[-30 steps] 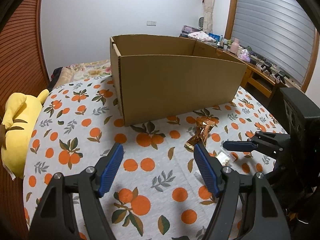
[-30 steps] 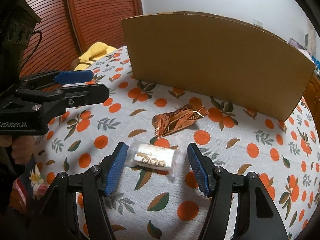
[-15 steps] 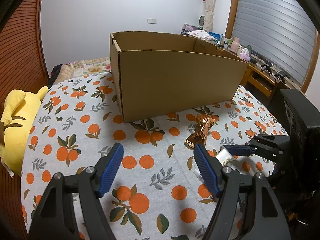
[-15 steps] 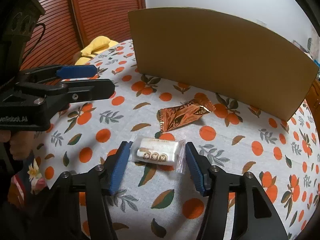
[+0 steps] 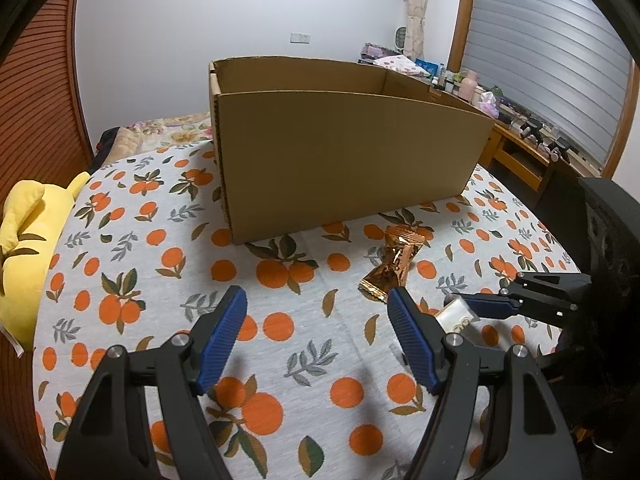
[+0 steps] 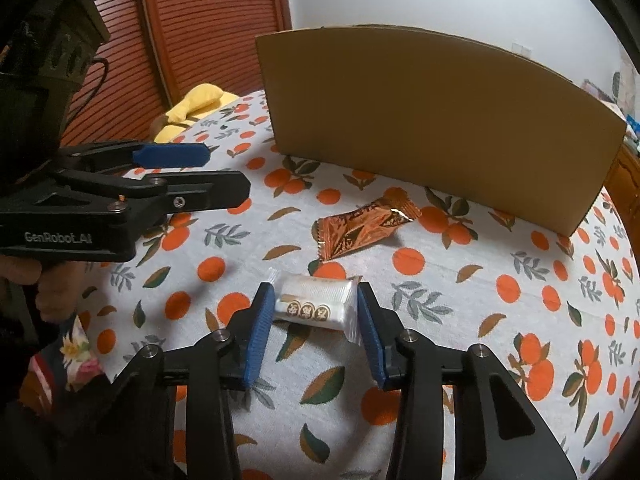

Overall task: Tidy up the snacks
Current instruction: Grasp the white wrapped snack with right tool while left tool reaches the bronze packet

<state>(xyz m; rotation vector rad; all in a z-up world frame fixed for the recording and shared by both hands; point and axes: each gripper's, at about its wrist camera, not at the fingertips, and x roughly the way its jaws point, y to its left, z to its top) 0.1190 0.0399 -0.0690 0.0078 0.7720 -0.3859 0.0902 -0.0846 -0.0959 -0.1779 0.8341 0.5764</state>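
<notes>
A clear packet of white snacks (image 6: 314, 302) lies on the orange-print cloth between the fingers of my right gripper (image 6: 314, 312), whose pads touch both of its ends. The packet also shows in the left wrist view (image 5: 456, 314). A copper foil snack (image 6: 366, 226) lies beyond it, in front of the open cardboard box (image 6: 436, 120). My left gripper (image 5: 318, 334) is open and empty above the cloth, left of the foil snack (image 5: 394, 268) and in front of the box (image 5: 344, 160).
A yellow plush toy (image 5: 28, 240) lies at the left edge of the table. A desk with clutter (image 5: 516, 120) stands at the back right. The table's right edge (image 6: 624, 320) curves away close to the box.
My right gripper has narrowed around the clear packet until its pads touch the ends. The left gripper has stayed open and drawn back slightly.
</notes>
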